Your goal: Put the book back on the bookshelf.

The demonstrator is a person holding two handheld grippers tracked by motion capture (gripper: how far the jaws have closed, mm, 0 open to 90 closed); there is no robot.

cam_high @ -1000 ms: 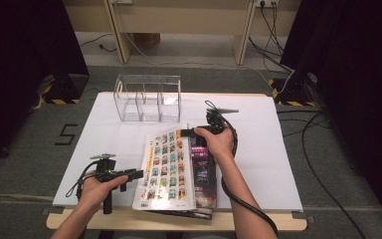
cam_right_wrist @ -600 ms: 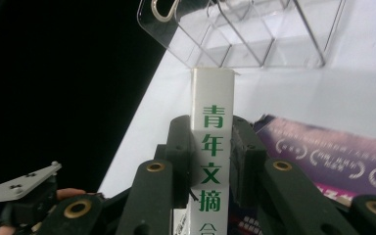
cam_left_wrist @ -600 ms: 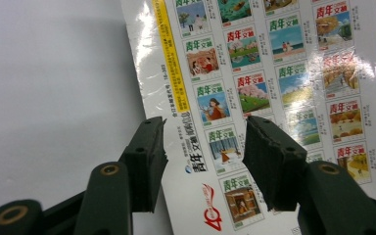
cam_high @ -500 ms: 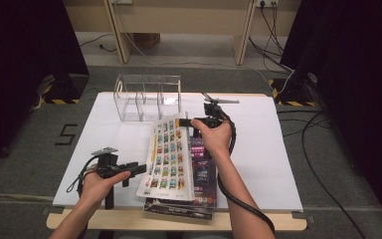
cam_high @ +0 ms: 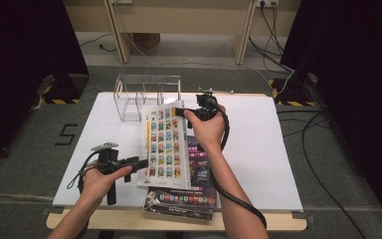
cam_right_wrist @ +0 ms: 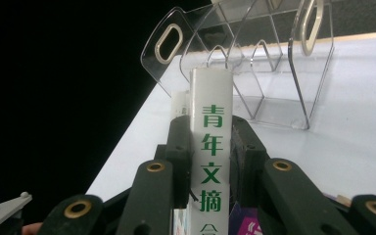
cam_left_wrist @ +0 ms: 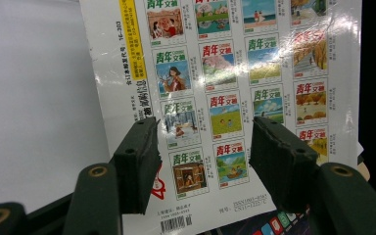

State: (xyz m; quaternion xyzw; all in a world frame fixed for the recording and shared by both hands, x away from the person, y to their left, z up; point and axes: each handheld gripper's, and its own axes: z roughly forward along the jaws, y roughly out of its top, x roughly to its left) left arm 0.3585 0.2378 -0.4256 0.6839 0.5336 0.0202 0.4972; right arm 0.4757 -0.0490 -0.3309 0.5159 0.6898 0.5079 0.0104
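The magazine (cam_high: 163,142) is being lifted off the stack (cam_high: 181,196) at the desk's (cam_high: 268,149) near edge, its far end raised toward the clear rack (cam_high: 146,94). It is being pinched by its spine in the right hand-held gripper (cam_high: 180,112), with the forearm being reached forward over the stack. The left hand-held gripper (cam_high: 140,162) is being held level beside the cover, its jaws having just been opening and standing spread with nothing between them. The spine should be kept squarely gripped and, probably, tipped upright before being slotted in.

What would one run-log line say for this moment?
right gripper: shut on magazine spine, lifting it | left gripper: jaws just opening, nothing gripped | clear acrylic rack: ahead | magazine stack: on table
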